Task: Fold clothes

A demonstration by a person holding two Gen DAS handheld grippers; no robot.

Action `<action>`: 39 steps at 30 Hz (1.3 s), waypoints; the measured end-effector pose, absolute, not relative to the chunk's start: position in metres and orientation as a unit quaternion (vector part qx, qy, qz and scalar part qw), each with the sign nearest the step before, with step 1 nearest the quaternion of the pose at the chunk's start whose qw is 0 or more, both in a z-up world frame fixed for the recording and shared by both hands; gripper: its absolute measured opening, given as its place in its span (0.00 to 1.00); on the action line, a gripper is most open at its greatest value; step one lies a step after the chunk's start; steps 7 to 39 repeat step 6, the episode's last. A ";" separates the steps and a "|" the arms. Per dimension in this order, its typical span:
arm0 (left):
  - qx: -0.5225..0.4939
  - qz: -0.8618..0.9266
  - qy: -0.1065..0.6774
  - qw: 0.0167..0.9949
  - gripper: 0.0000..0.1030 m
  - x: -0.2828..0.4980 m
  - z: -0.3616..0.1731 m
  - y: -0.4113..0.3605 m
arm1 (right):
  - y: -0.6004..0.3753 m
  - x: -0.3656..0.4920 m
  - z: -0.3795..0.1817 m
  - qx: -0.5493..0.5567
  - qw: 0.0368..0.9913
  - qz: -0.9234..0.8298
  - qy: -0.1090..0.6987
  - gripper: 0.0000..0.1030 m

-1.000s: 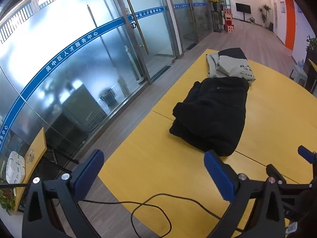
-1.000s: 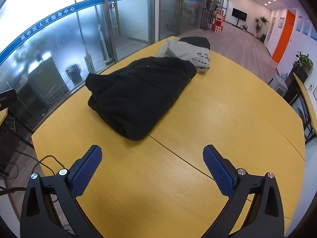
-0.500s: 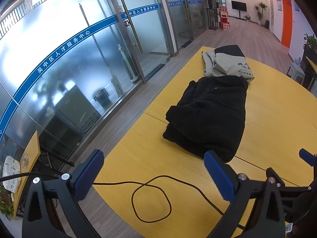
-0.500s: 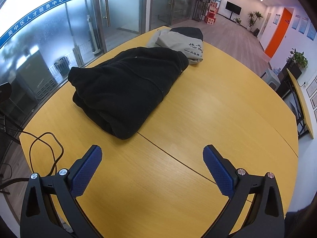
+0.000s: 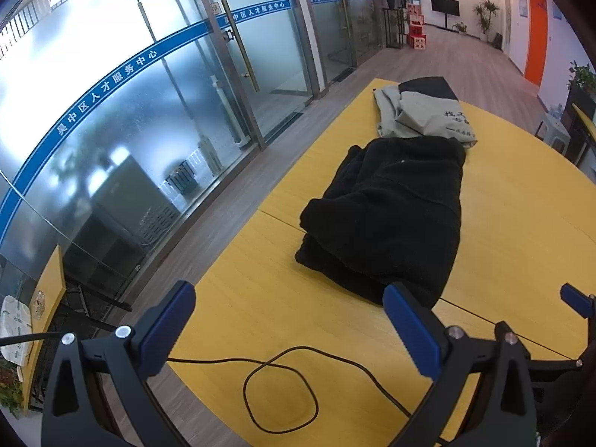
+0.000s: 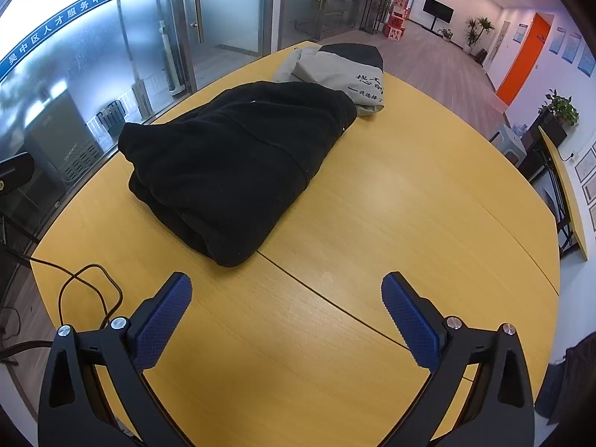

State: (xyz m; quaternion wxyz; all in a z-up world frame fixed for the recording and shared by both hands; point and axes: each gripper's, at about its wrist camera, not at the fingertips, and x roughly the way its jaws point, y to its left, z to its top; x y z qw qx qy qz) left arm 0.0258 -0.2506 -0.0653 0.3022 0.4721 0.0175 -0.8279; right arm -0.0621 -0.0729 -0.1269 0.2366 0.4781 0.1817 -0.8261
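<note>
A black fleece garment (image 5: 391,216) lies folded in a long bundle on the yellow table (image 5: 521,201); it also shows in the right wrist view (image 6: 231,164). Behind it, touching its far end, lies a folded grey and black garment (image 5: 421,111) with printed characters, also in the right wrist view (image 6: 342,70). My left gripper (image 5: 290,320) is open and empty, above the table's near left edge, short of the black garment. My right gripper (image 6: 287,305) is open and empty, above bare table in front of the black garment.
A thin black cable (image 5: 283,387) loops on the table's near left corner (image 6: 85,287). Glass doors and a glass wall (image 5: 149,111) run along the left beyond the table edge. A second yellow table (image 6: 566,186) and chairs stand at the right.
Both grippers have moved back and up from the black garment, jaws still open. The cable loop has come into view on the near corner of the table.
</note>
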 end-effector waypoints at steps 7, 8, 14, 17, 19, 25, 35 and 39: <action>0.472 -0.833 0.029 0.287 1.00 0.028 -0.068 -0.250 | -0.076 -0.064 -0.129 0.481 0.237 -0.824 0.183 1.00; 0.472 -0.833 0.029 0.287 1.00 0.028 -0.068 -0.250 | -0.076 -0.064 -0.129 0.481 0.237 -0.824 0.183 1.00; 0.472 -0.833 0.029 0.287 1.00 0.028 -0.068 -0.250 | -0.076 -0.064 -0.129 0.481 0.237 -0.824 0.183 1.00; 0.472 -0.833 0.029 0.287 1.00 0.028 -0.068 -0.250 | -0.076 -0.064 -0.129 0.481 0.237 -0.824 0.183 1.00; 0.472 -0.833 0.029 0.287 1.00 0.028 -0.068 -0.250 | -0.076 -0.064 -0.129 0.481 0.237 -0.824 0.183 1.00; 0.472 -0.833 0.029 0.287 1.00 0.028 -0.068 -0.250 | -0.076 -0.064 -0.129 0.481 0.237 -0.824 0.183 1.00; 0.472 -0.833 0.029 0.287 1.00 0.028 -0.068 -0.250 | -0.076 -0.064 -0.129 0.481 0.237 -0.824 0.183 1.00; 0.472 -0.833 0.029 0.287 1.00 0.028 -0.068 -0.250 | -0.076 -0.064 -0.129 0.481 0.237 -0.824 0.183 1.00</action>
